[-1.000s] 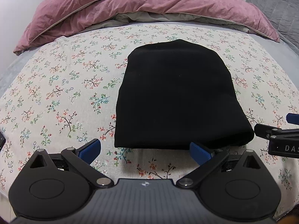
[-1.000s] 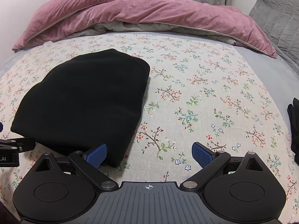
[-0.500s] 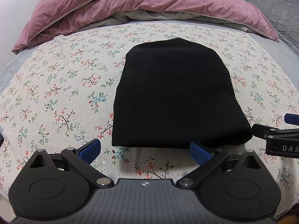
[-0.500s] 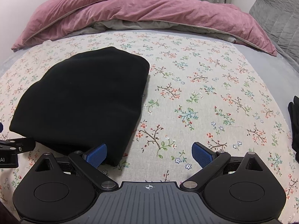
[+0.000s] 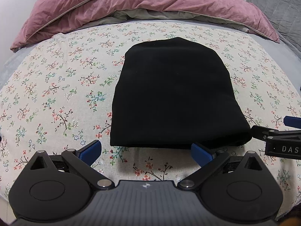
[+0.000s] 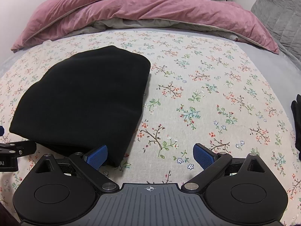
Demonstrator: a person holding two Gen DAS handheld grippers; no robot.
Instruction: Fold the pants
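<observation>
The black pants (image 5: 175,96) lie folded into a compact rectangle on the floral sheet (image 5: 56,94); they also show in the right wrist view (image 6: 86,101). My left gripper (image 5: 145,153) is open and empty, just in front of the pants' near edge. My right gripper (image 6: 150,155) is open and empty at the pants' near right corner, its left finger (image 6: 96,156) against the fabric edge. The right gripper's tip shows at the right of the left wrist view (image 5: 278,137).
A pink duvet (image 5: 131,5) is bunched along the far side of the bed. A grey quilted cushion (image 6: 278,17) sits at the far right. A dark item (image 6: 296,124) lies at the bed's right edge. The floral sheet (image 6: 207,94) stretches right of the pants.
Both grippers have drawn back slightly and risen; the pants look a little farther off and have not moved. Both stay open.
</observation>
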